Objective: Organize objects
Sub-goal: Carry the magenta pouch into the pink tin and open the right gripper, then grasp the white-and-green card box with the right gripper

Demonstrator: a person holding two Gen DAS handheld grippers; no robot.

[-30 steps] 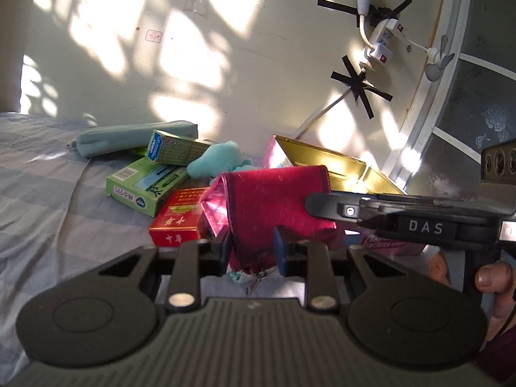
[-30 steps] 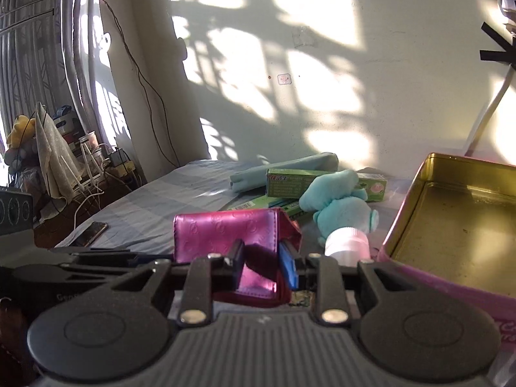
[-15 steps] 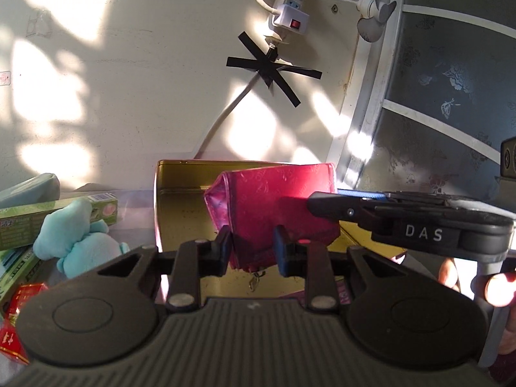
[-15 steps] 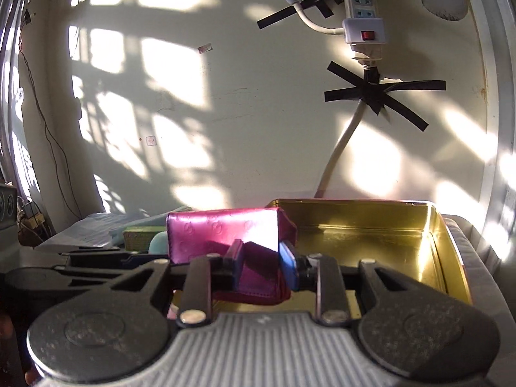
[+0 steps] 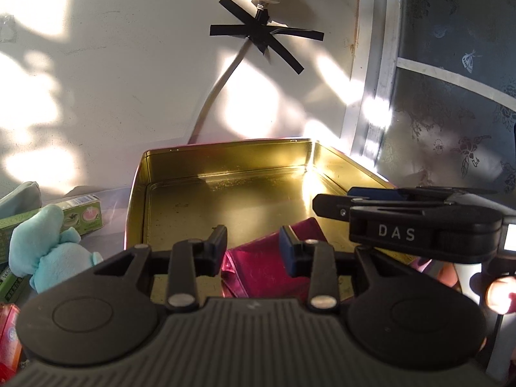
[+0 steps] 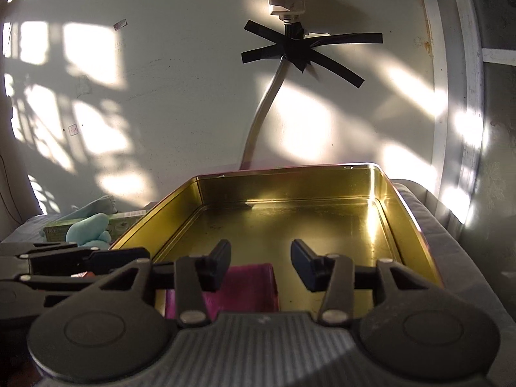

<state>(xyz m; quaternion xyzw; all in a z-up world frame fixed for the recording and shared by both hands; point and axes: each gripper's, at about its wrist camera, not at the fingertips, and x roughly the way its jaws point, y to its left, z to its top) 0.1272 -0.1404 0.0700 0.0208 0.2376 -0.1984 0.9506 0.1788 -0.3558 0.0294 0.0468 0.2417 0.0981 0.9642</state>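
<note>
A shiny pink wallet [image 5: 264, 259] lies on the floor of the open gold tin [image 5: 225, 151], near its front edge. My left gripper [image 5: 253, 244] hangs just above it. Its jaws are opening and the pads stand clear of the wallet. In the right wrist view the wallet [image 6: 245, 287] sits low and left under my right gripper [image 6: 261, 254]. Those jaws are opening too, with nothing pressed between them. The gold tin [image 6: 290, 172] fills the middle of that view. The right gripper [image 5: 387, 213] also shows at the right of the left wrist view.
Left of the tin lie a teal plush toy [image 5: 48, 248], a green box [image 5: 80, 217], a red box [image 5: 8, 322] and a grey-green pouch [image 5: 19, 196]. A cable [image 6: 261, 119] is taped to the wall behind. A window frame [image 5: 371, 80] rises at the right.
Both grippers carried the pink wallet to the right, over the gold tin. Their jaws have parted and the wallet now lies in the tin.
</note>
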